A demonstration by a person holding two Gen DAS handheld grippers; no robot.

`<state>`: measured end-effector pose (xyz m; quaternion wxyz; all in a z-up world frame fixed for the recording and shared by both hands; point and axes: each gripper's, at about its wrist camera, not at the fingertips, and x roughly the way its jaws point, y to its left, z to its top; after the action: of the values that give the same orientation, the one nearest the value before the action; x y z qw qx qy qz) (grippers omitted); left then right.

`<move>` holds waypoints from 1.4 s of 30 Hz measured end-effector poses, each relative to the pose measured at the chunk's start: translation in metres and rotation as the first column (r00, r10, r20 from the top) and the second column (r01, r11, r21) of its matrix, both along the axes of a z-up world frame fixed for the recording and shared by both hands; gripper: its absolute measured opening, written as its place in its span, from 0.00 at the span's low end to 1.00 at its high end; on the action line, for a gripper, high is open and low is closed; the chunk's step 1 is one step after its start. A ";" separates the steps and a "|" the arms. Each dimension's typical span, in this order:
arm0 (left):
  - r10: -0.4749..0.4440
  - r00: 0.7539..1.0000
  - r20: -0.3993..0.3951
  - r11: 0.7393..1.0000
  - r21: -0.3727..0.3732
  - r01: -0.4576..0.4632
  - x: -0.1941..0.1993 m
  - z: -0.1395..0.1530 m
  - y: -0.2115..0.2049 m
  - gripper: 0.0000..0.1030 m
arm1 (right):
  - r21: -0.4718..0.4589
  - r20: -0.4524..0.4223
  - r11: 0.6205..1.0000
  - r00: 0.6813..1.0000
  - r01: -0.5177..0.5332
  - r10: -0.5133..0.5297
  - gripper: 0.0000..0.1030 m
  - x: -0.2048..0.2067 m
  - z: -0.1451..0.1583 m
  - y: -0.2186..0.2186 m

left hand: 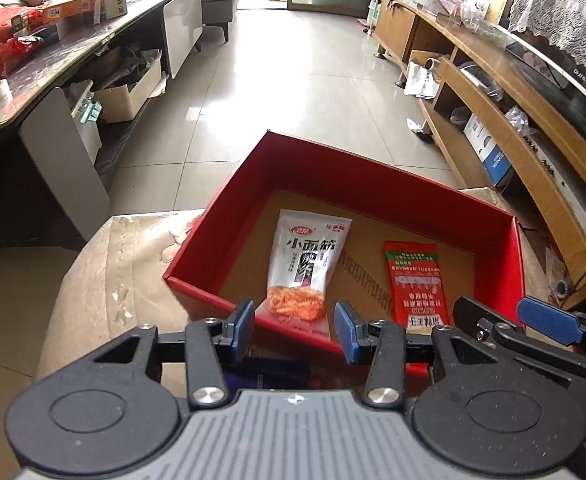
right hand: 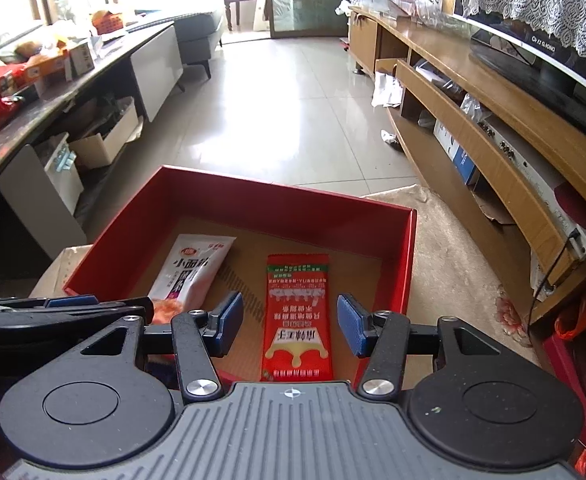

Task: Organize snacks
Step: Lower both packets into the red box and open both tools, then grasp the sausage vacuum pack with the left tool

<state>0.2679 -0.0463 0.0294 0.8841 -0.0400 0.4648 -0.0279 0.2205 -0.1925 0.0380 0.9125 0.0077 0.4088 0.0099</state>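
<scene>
Left wrist view: we see the largest item first, a red box (left hand: 357, 184) with a brown cardboard floor, resting on a pale padded surface (left hand: 105, 272). Its near wall sits just under our tools. Inside it lie two snack packets, side by side and not touching.

The white snack packet (left hand: 307, 258) lies on the left half of the box floor. Its long axis runs from the near wall toward the far wall, with its clear window of orange strips at the near end.

The red snack packet (right hand: 297, 316) lies on the right half, its long axis also running near to far.

Left gripper (left hand: 296, 326): fingers stand apart with nothing clamped between them. The white packet lies directly ahead of and below this gap, so we judge the left hand to be the nearer one for it.

Right gripper (right hand: 291, 328): fingers stand apart, nothing clamped. The red packet lies straight ahead and beneath the gap, aligned with the pointing line.

We judge both packets already placed; neither tool touches a packet. No further loose snacks appear near the box in either view.
</scene>
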 end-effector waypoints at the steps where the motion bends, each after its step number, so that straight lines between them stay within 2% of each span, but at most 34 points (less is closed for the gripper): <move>1: -0.001 1.000 0.004 1.000 -0.001 0.001 -0.004 0.001 0.001 0.39 | 0.000 -0.001 1.000 1.000 -0.001 0.001 0.59 -0.003 0.001 0.001; 12: -0.028 0.999 0.021 0.999 -0.020 0.028 -0.043 0.013 0.017 0.39 | 0.002 0.011 1.000 1.000 -0.021 0.021 0.59 -0.037 0.009 0.010; 22: -0.050 0.999 0.010 0.999 -0.007 0.050 -0.074 0.009 0.026 0.39 | -0.014 -0.005 0.999 0.999 -0.048 0.048 0.58 -0.063 0.006 0.021; 30: -0.087 0.996 -0.019 0.996 -0.008 0.087 -0.106 0.003 0.036 0.39 | -0.032 -0.027 0.996 0.996 -0.080 0.079 0.58 -0.093 0.001 0.033; 42: -0.125 0.987 -0.102 0.992 -0.010 0.125 -0.141 -0.023 0.054 0.38 | -0.030 -0.120 0.990 0.984 -0.134 0.130 0.55 -0.126 -0.020 0.052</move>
<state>0.1268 0.0075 0.0068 0.8555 -0.0139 0.5110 -0.0822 0.0941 -0.1407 0.0180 0.8842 -0.0363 0.4615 0.0621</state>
